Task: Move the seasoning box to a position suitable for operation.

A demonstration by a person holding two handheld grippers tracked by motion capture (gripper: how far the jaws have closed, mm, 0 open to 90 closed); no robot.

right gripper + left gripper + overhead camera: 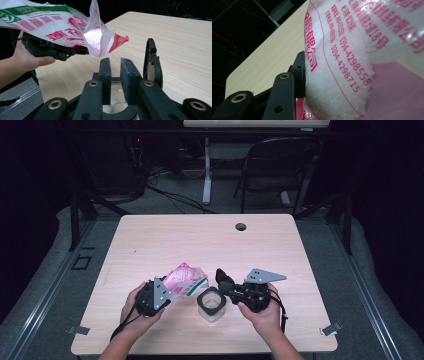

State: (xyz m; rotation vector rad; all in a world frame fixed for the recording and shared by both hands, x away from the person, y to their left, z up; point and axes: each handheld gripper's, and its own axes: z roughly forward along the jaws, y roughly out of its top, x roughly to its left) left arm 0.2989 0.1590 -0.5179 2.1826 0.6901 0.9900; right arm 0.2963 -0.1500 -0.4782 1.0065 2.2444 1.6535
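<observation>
Bag (186, 279) tilted mouth-down toward jar (211, 305), left jaws clamping it, right jaws gripping jar rim.

A pink, white and green bag (186, 280) is held at its near-left end by the left gripper (159, 295), just left of a clear jar with a black rim (211, 305). The bag is tilted, its far-right end raised toward the jar and lying just up-left of the rim. The right gripper (223, 281) is held just right of the jar, its jaws pointed left over the jar's far edge. 2 hands are seen at the table's (200, 240) near edge, 1 on either side of the jar. A round hole (241, 226) is set far beyond the jar.
</observation>
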